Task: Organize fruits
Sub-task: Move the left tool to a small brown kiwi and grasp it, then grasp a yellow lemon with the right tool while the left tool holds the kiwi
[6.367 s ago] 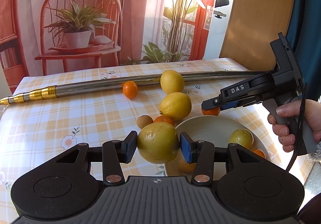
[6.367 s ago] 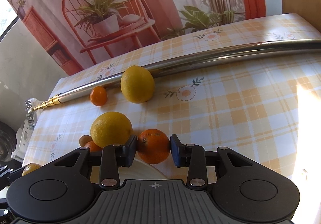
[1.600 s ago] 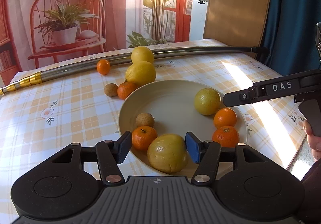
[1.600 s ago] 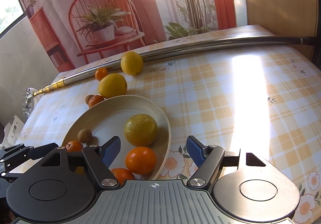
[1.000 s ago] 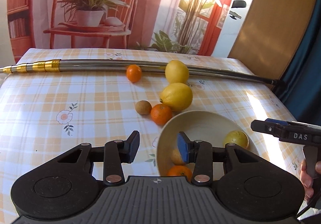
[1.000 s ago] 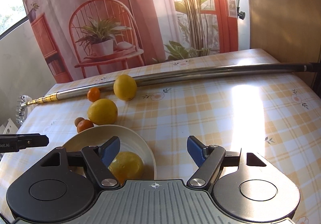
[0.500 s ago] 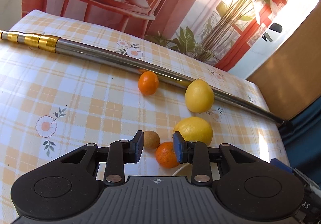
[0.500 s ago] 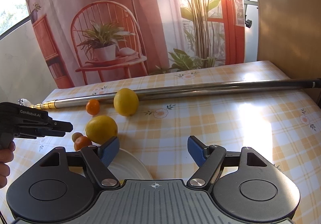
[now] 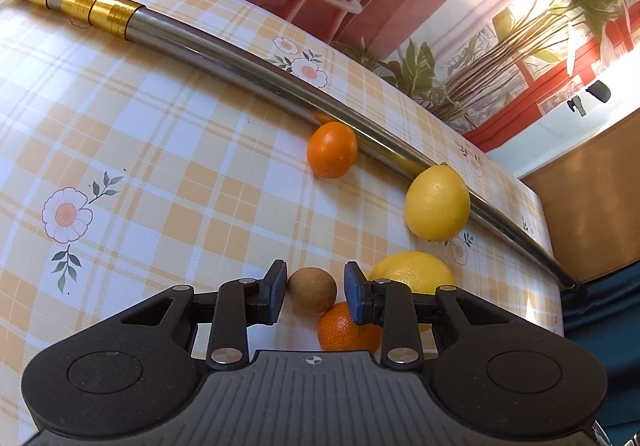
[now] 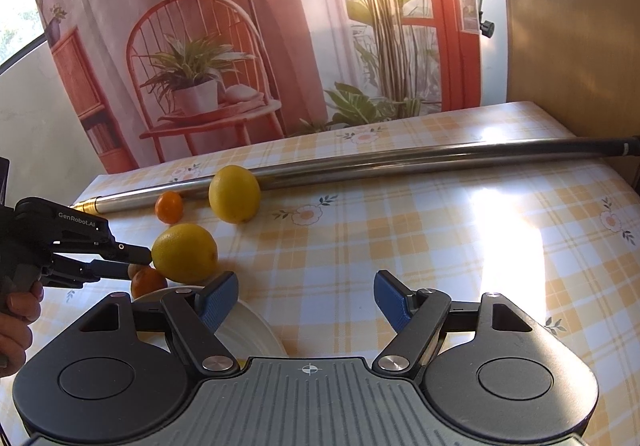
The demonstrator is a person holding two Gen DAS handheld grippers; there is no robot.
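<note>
**Left fingers bracket the small brown fruit; five pieces not yet in the bowl**

The left gripper has its fingers narrowed around a small brown fruit at lower centre of the left wrist view, a sliver of gap showing on each side, so they are not yet closed on it. Touching that fruit from below is a small orange, and just right of the fingers lies a lemon. Further up and right, a second lemon and a mandarin rest against a long metal pole that crosses the checked bench.

The right gripper hangs with fingers spread wide and nothing between them, over bare cloth at lower centre of its view. The rim of a pale bowl shows at lower left there, its contents hidden behind the gripper body.

Judging by this, five fruits remain on the bench, so the sorting appears only partly done, with the brown fruit the likely next pick.
</note>
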